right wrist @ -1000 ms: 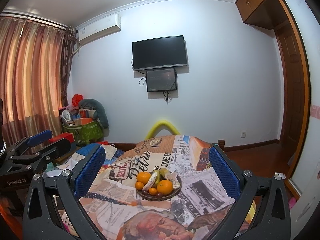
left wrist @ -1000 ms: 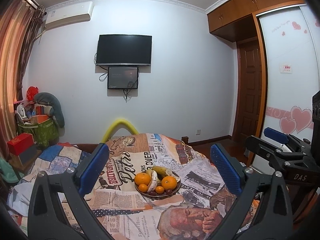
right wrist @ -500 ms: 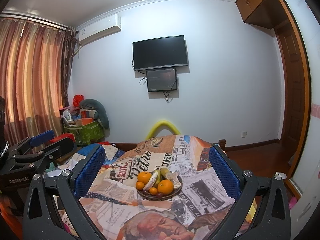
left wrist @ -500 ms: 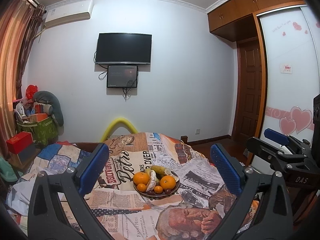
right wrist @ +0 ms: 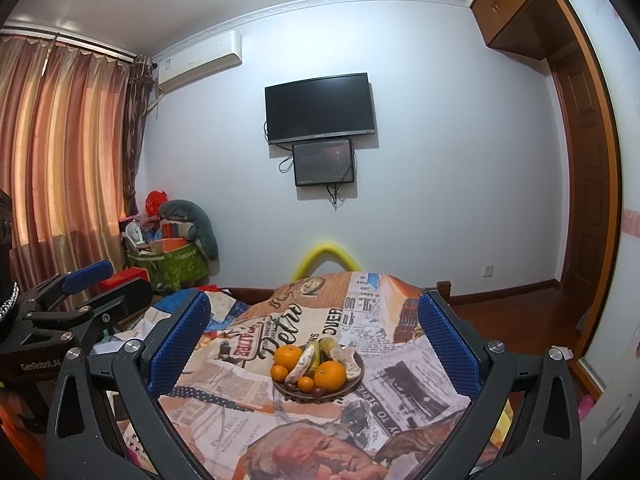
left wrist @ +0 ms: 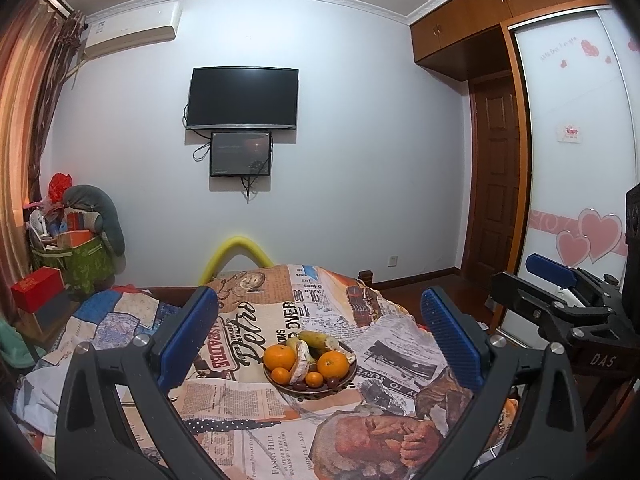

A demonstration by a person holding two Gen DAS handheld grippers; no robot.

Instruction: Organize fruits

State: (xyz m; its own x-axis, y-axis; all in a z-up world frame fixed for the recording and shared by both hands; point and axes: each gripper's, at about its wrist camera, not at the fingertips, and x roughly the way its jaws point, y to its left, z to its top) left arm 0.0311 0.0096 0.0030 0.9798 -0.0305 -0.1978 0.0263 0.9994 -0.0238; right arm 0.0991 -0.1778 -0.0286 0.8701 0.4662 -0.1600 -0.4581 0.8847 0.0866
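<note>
Both our grippers hang spread wide and hold nothing. Through the left wrist view, our left gripper (left wrist: 316, 334) frames a dark plate (left wrist: 347, 369) heaped with fruit in the middle of the cover (left wrist: 240, 404): two big oranges (left wrist: 279, 357), two small ones, a greenish banana (left wrist: 316, 339), a pale peeled piece and some dark grapes at the near rim, too small for us to count. Our right gripper (left wrist: 560, 300) juts in at the right edge, partly cut off by the frame, its jaws apart. That cover is printed like old newspapers and drapes over a raised surface; behind it stand a yellow tube (left wrist: 236, 254), a TV (left wrist: 243, 98) on a white wall, and a wooden door (left wrist: 496, 184). Through the right wrist view, our right gripper (right wrist: 314, 338) frames the same plate (right wrist: 352, 384), with oranges (right wrist: 329, 374) in front and bananas behind. Our left gripper (right wrist: 76, 292) shows at the left edge, open, its body partly out of frame. Curtains (right wrist: 60, 152) hang at the left, and a green bag (right wrist: 176, 268) of clutter sits in the corner.
</note>
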